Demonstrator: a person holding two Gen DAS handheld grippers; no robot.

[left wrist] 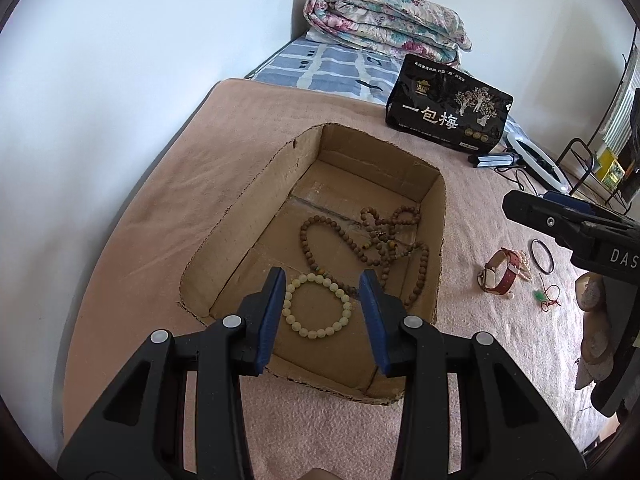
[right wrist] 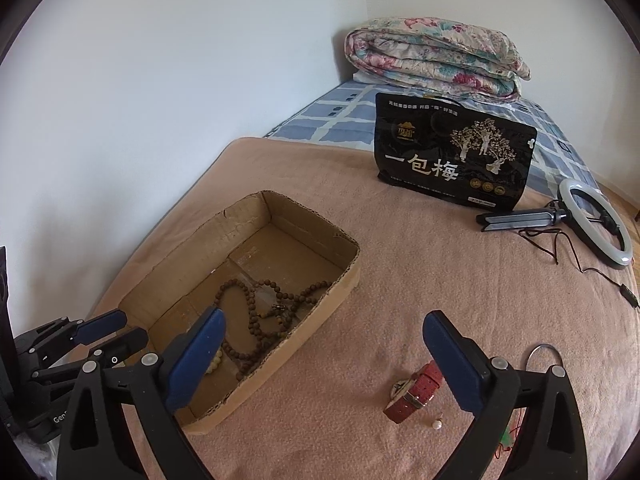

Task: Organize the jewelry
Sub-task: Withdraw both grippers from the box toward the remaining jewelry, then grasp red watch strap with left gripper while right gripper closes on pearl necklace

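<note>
A shallow cardboard box [left wrist: 248, 200] [right wrist: 344, 288] lies on the pink blanket. In it are a long brown bead necklace [left wrist: 372, 240] [right wrist: 260, 316] and a cream bead bracelet [left wrist: 316, 306] [right wrist: 215, 362]. My left gripper [left wrist: 322, 284] [right wrist: 116, 332] is open and empty, just above the bracelet at the box's near end. A red-strap watch [left wrist: 500, 276] [right wrist: 416, 394], a pearl piece [left wrist: 525, 266], a thin black ring [left wrist: 542, 256] [right wrist: 544, 354], a small pearl [right wrist: 436, 425] and a green charm on red cord [left wrist: 546, 298] lie right of the box. My right gripper [right wrist: 324, 336] [left wrist: 568, 220] is open and empty above the watch.
A black snack bag [left wrist: 448, 106] [right wrist: 452, 152] stands at the back. A ring light with tripod and cable [left wrist: 536, 160] [right wrist: 592, 224] lies at the right. A folded floral quilt [left wrist: 384, 20] [right wrist: 436, 56] sits on the blue checked mattress. A wall runs along the left.
</note>
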